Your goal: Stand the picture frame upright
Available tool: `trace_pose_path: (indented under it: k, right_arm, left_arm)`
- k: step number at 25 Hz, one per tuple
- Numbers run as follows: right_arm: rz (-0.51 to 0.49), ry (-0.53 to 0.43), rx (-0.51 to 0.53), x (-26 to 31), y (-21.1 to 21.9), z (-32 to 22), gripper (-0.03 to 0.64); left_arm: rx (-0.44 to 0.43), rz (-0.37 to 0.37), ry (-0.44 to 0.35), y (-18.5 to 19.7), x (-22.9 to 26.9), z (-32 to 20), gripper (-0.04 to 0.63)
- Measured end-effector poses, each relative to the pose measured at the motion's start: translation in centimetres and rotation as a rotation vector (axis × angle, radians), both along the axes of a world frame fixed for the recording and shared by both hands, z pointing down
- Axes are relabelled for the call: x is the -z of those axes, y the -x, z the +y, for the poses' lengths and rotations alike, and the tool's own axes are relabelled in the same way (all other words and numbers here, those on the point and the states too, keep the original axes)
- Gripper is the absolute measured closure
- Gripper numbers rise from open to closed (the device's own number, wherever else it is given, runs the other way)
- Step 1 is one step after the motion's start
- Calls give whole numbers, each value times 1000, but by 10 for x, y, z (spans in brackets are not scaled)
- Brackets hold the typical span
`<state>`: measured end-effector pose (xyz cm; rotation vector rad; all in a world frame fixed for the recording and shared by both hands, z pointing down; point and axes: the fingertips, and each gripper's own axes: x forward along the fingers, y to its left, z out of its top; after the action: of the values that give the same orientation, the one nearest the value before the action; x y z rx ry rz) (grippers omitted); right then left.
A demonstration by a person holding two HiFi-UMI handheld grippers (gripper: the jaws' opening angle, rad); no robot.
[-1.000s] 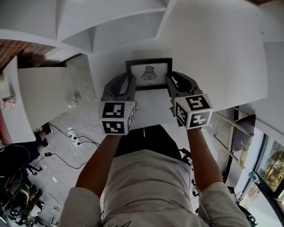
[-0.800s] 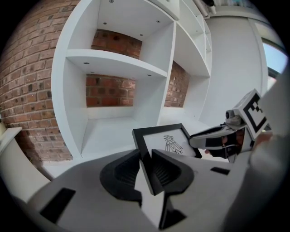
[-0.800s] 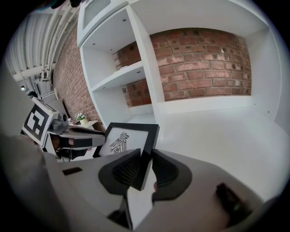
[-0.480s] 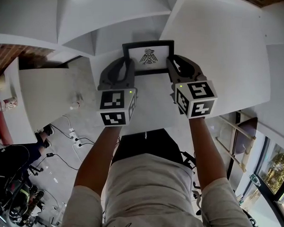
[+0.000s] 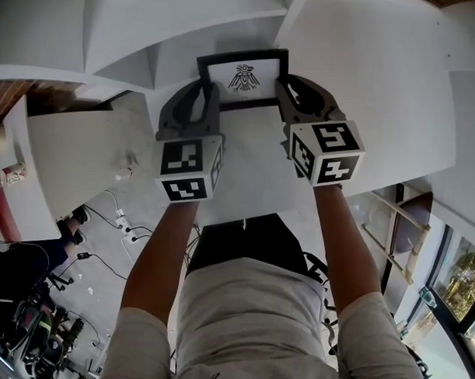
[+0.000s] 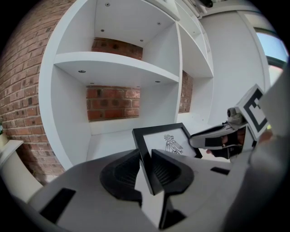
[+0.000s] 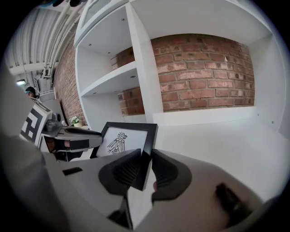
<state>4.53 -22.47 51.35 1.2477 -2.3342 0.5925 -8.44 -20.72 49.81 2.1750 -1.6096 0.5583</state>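
Observation:
The picture frame (image 5: 243, 78) is black with a white print of a bird. It is held between both grippers, off the white surface, with its top leaning away from me. My left gripper (image 5: 205, 89) is shut on the frame's left edge, and that edge sits between its dark pads (image 6: 124, 174). My right gripper (image 5: 281, 87) is shut on the frame's right edge, with its pads (image 7: 124, 172) pressed on the black moulding. In the left gripper view the frame (image 6: 170, 142) shows with the right gripper (image 6: 217, 139) beyond it. In the right gripper view the frame (image 7: 121, 140) shows with the left gripper (image 7: 74, 136) beyond it.
A white shelf unit (image 6: 113, 68) with a brick back wall (image 7: 204, 72) stands straight ahead. Its broad lower shelf (image 7: 217, 136) lies under and behind the frame. In the head view a low white table (image 5: 75, 156) is at the left, and cables (image 5: 119, 227) lie on the floor.
Both grippers have carried the frame away from me toward the shelf unit, and it sits higher in the head view. The grip on both edges is unchanged.

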Motion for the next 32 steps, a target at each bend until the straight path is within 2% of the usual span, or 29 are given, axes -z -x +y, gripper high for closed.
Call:
trace_pose_path:
  k: [7, 32]
  right_arm:
    - [-4, -3, -1, -9, 2, -7, 528]
    - [42, 16, -14, -30, 5, -25, 546]
  left_arm:
    - [-1, -5, -22, 3, -6, -8, 509]
    - [28, -62, -4, 10, -32, -21, 526]
